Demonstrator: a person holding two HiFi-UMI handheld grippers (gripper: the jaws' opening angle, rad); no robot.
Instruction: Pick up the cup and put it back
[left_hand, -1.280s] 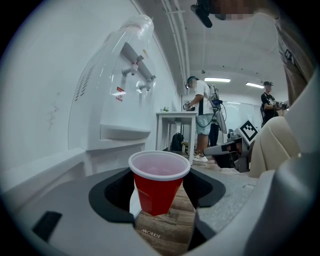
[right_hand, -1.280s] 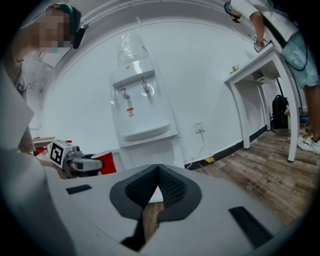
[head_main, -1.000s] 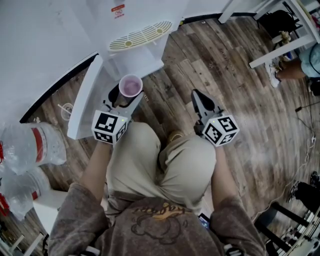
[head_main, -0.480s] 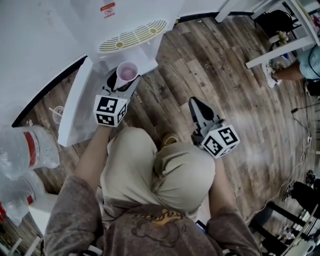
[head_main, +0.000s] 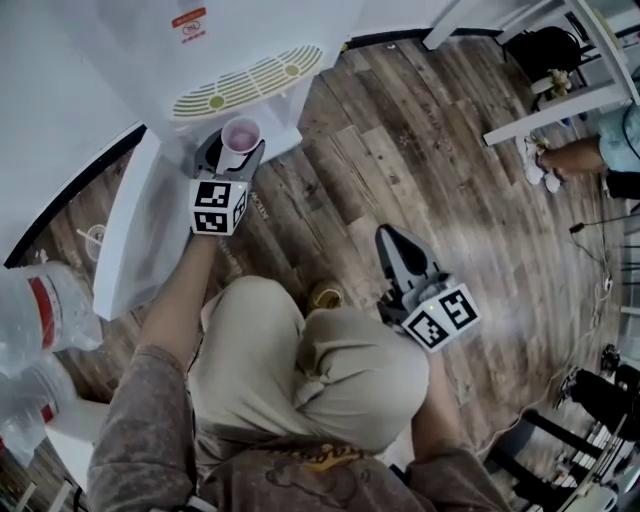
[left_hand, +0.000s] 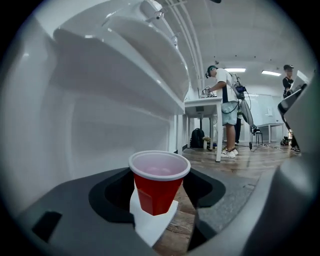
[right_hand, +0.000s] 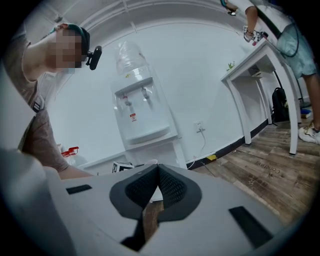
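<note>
The left tool (head_main: 236, 148) is clenched on a red plastic cup (head_main: 240, 134), one dark pad on each side of it. The cup stands upright. From the head view you only see its white rim and pale inside; the red sides are hidden under the rim and show only in the left gripper view. The cup is close up against the front of a white water dispenser (head_main: 250, 75), just below the edge of the slotted drip tray. Under the cup a white corner shows, with wooden floor (head_main: 400, 150) beside it. I cannot tell if the cup's bottom touches that corner. The top of the dispenser is cut off by the picture edge. The right tool (head_main: 390, 240) is clamped tight with nothing in it. It is over the floor, near the person's right knee and well apart from the cup. The person's legs hide most of their feet; just a bit of one shoe (head_main: 325, 297) peeks out. Big clear water bottles (head_main: 45, 310) at the left edge are partly cut off. Far back, another person (left_hand: 226, 107) stands at a white table (left_hand: 202, 106), small and hard to make out.
</note>
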